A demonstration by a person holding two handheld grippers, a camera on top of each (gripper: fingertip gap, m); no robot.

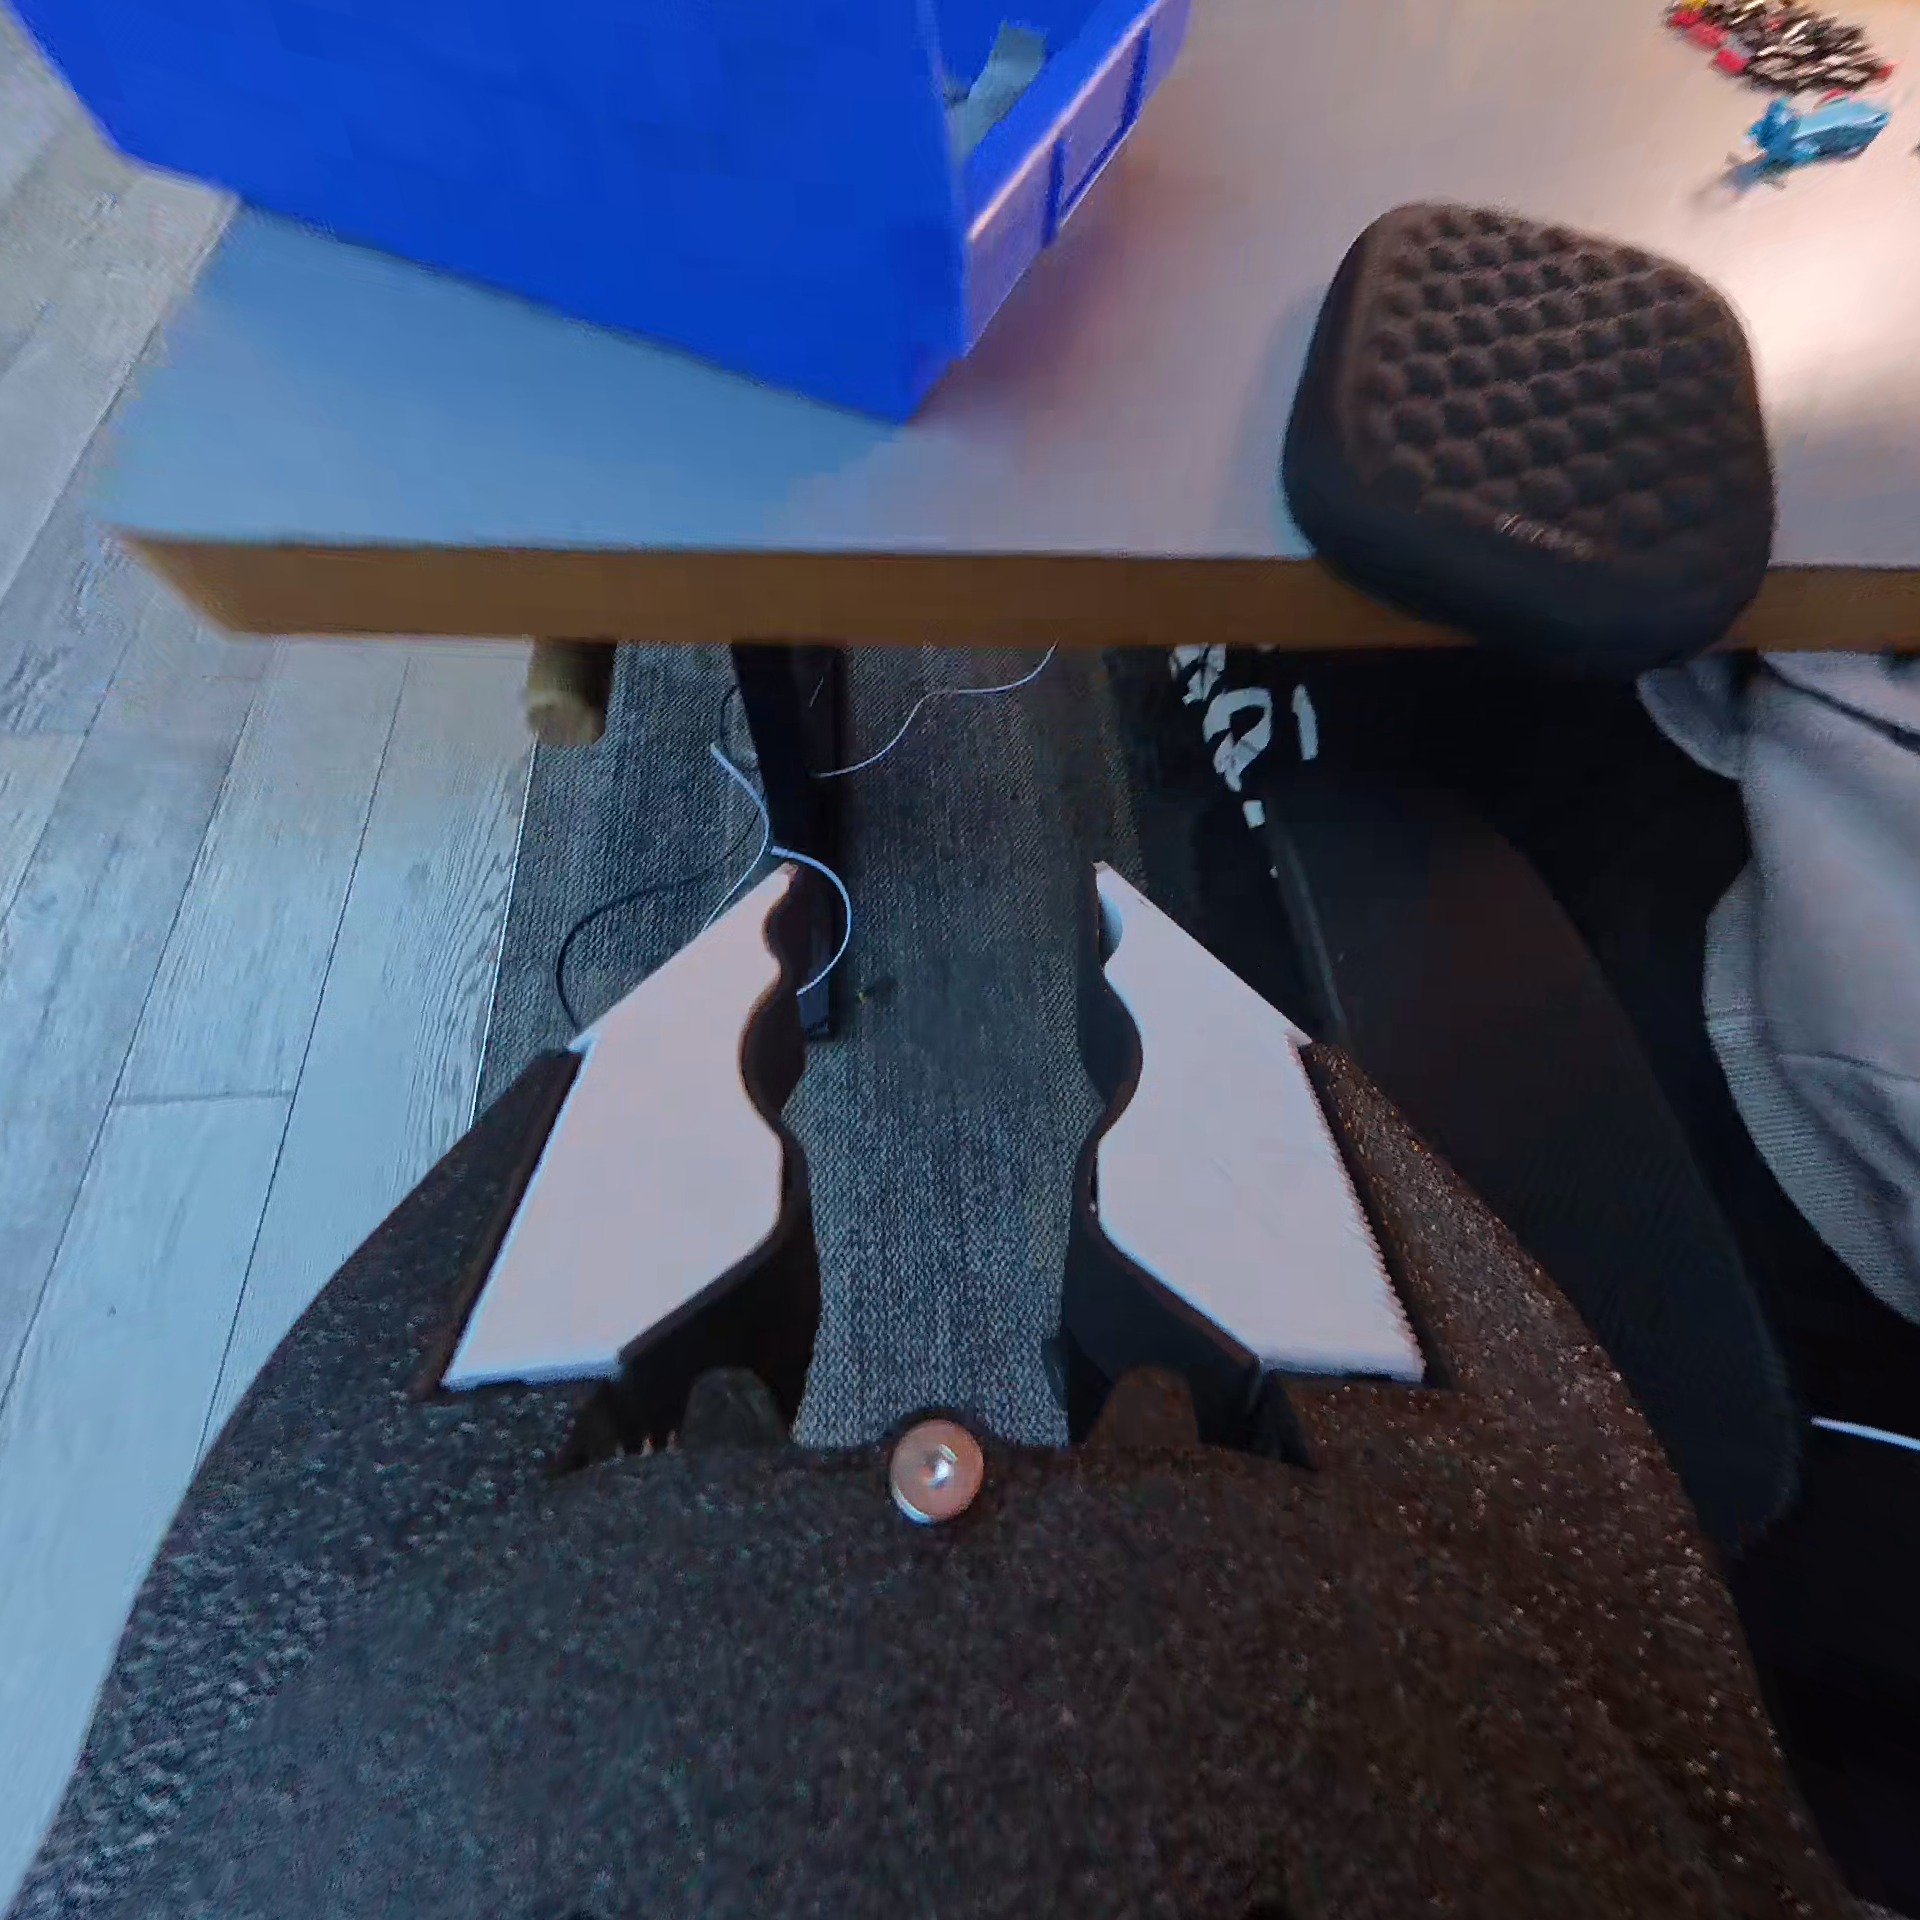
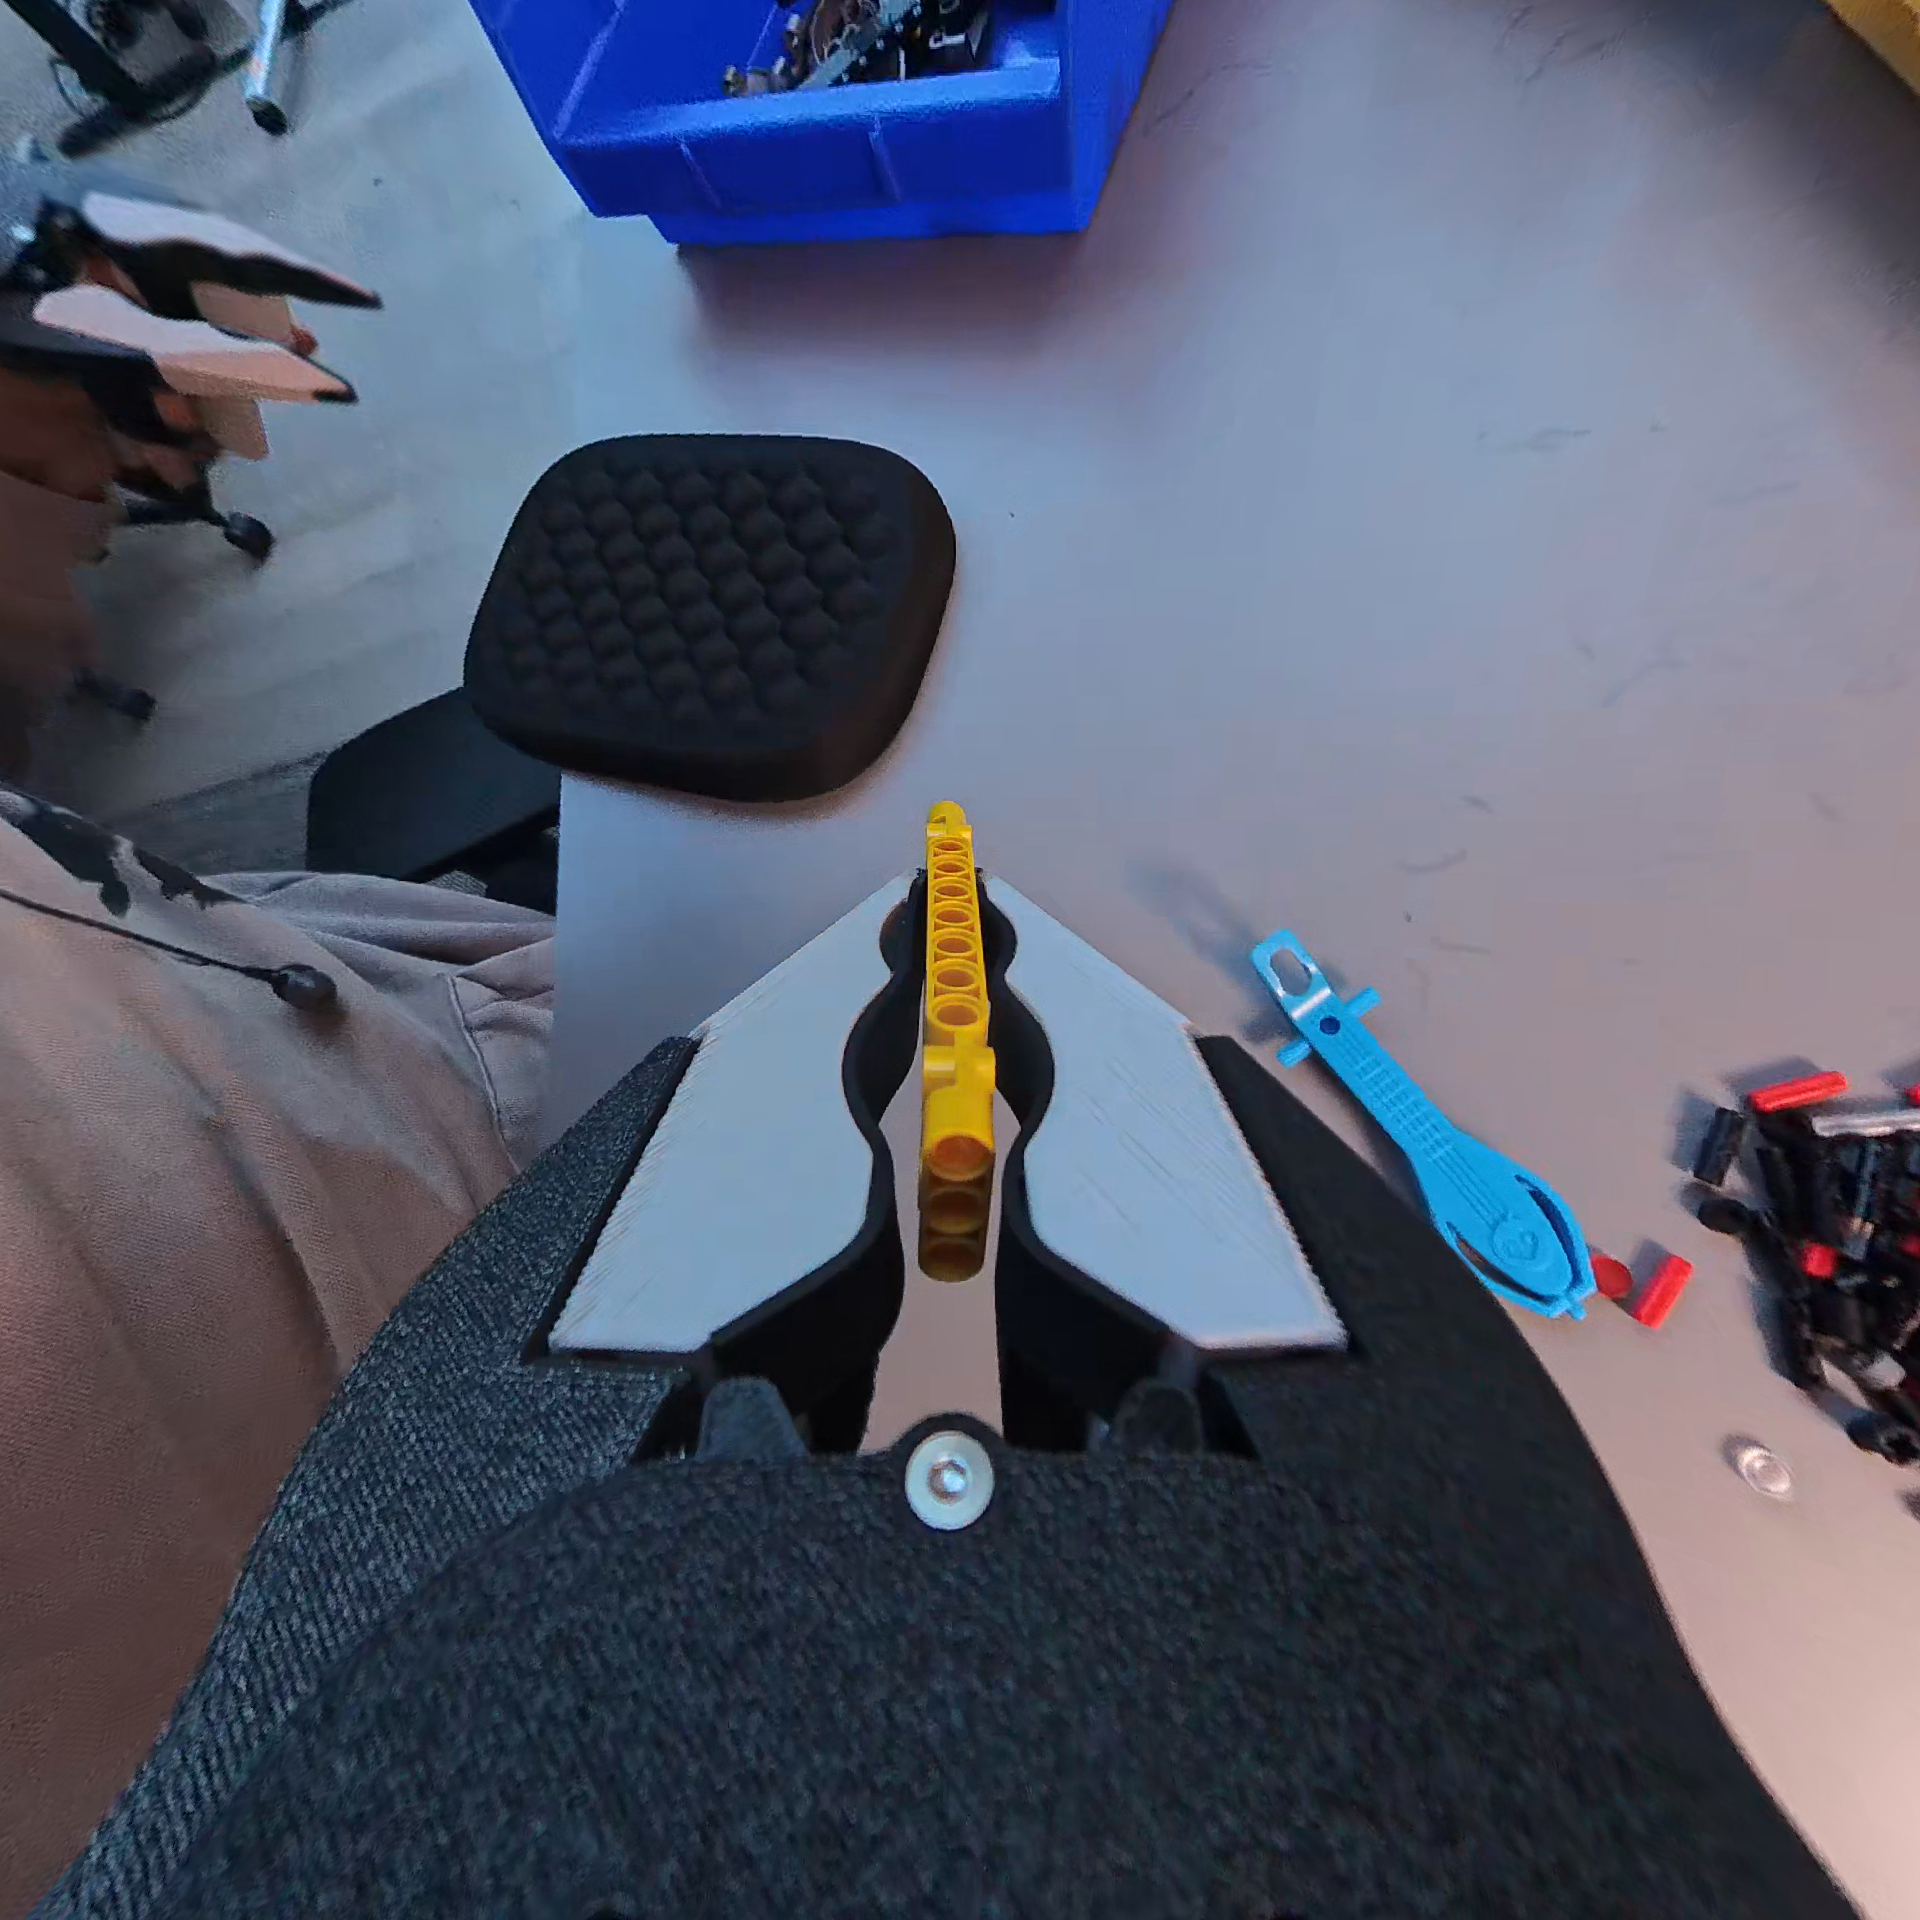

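My right gripper is shut on a long yellow beam with a row of holes. The beam runs lengthwise between the fingers and its tip sticks out past them, above the grey table. My left gripper is open and empty. It hangs off the table's near edge, over the grey carpet. It also shows at the far left of the right wrist view, held in a hand. A black dimpled pad lies at the table edge, just beyond the beam's tip.
A blue bin with small parts stands at the back of the table. A blue plastic tool lies right of my right gripper, with a heap of black and red small parts beyond it. A person's lap and a chair are below the edge. Tip to tip, the grippers are about 45 cm apart.
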